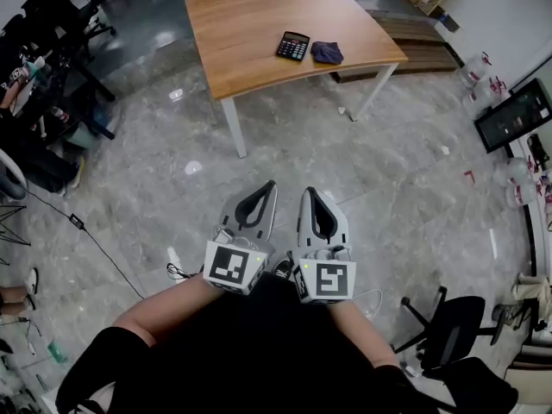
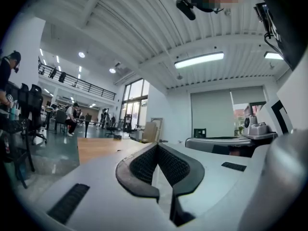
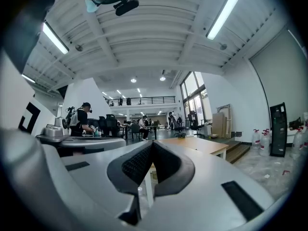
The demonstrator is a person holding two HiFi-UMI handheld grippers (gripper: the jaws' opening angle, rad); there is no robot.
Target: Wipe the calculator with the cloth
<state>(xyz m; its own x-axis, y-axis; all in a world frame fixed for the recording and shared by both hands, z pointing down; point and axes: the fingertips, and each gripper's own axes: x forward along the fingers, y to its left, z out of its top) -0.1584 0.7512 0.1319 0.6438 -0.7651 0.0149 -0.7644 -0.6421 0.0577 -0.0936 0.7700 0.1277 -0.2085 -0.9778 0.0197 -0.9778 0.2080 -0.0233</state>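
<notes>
left gripper (image 1: 268,185) – closed, empty | right gripper (image 1: 309,191) – closed, empty | calculator (image 1: 292,46) beside cloth (image 1: 327,53) on table (image 1: 246,20)

A wooden table (image 1: 250,24) on white legs stands well ahead of the left gripper (image 1: 272,185) and the right gripper (image 1: 308,191), on a glossy grey stone floor (image 1: 405,188). Low wooden steps (image 1: 424,53) lie beyond the table, off to the right. A black office chair (image 1: 457,328) stands to the right of the right gripper. Overhead, a white ribbed ceiling (image 3: 159,28) carries strip lights (image 3: 222,12). Far ahead are tall windows (image 3: 192,99) and a railed balcony (image 3: 139,100).
</notes>
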